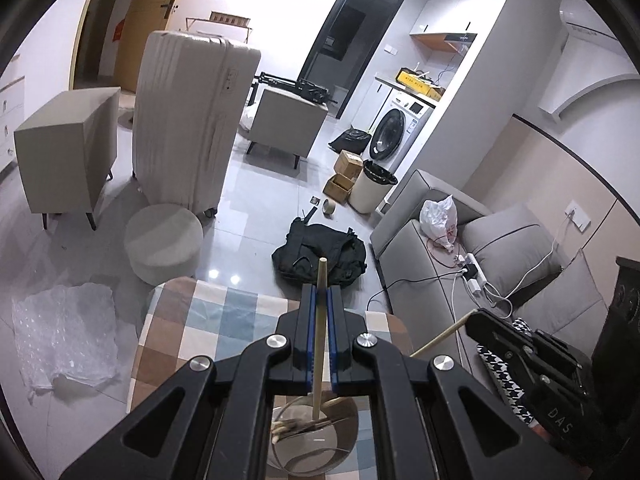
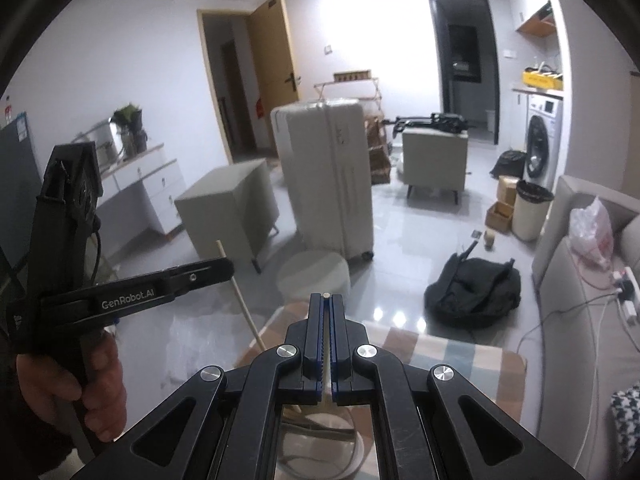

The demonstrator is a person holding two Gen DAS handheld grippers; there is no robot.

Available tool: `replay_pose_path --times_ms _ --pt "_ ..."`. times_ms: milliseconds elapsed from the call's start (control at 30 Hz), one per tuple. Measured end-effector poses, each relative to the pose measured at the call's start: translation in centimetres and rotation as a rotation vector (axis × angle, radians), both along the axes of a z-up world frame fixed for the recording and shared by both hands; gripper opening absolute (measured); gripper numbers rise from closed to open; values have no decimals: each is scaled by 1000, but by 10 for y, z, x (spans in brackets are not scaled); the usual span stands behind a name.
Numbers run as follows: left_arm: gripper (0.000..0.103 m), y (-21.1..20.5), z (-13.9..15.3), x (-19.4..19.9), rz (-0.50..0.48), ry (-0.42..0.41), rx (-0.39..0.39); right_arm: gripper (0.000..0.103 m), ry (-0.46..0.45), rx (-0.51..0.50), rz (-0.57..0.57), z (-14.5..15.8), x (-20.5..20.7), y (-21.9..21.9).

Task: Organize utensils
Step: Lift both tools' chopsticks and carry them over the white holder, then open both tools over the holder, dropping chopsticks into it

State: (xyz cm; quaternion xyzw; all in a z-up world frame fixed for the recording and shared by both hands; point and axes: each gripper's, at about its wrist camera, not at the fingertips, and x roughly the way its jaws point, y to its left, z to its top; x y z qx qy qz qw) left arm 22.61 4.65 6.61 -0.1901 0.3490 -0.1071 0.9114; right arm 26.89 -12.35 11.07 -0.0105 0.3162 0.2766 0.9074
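My left gripper (image 1: 321,290) is shut on a wooden stick utensil (image 1: 320,320) that stands upright, its lower end in a clear glass cup (image 1: 316,440) below the jaws. The cup holds several other utensils. My right gripper (image 2: 327,298) is shut on a second pale stick (image 2: 327,360), held over the same cup (image 2: 320,436). The left gripper (image 2: 224,270) and its stick (image 2: 244,308) also show in the right wrist view. The right gripper (image 1: 472,314) with its stick (image 1: 440,336) shows at the right of the left wrist view.
The cup stands on a small table with a checked cloth (image 1: 224,320). Beyond it are a round stool (image 1: 164,240), a white suitcase (image 1: 192,120), a black bag (image 1: 320,254) on the floor and a grey sofa (image 1: 432,248) at the right.
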Motion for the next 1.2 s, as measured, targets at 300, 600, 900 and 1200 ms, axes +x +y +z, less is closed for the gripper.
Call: replay_pose_path --times_ms 300,600,900,1200 --pt "1 5 -13 -1 -4 -26 -46 2 11 -129 86 -30 0 29" --pt "1 4 -25 0 -54 57 -33 2 84 -163 99 -56 -3 42" --pt "22 -1 -19 -8 -99 144 58 8 219 14 -23 -57 -2 8" --pt "49 6 6 -49 -15 95 107 38 225 94 -124 -47 -33 -22"
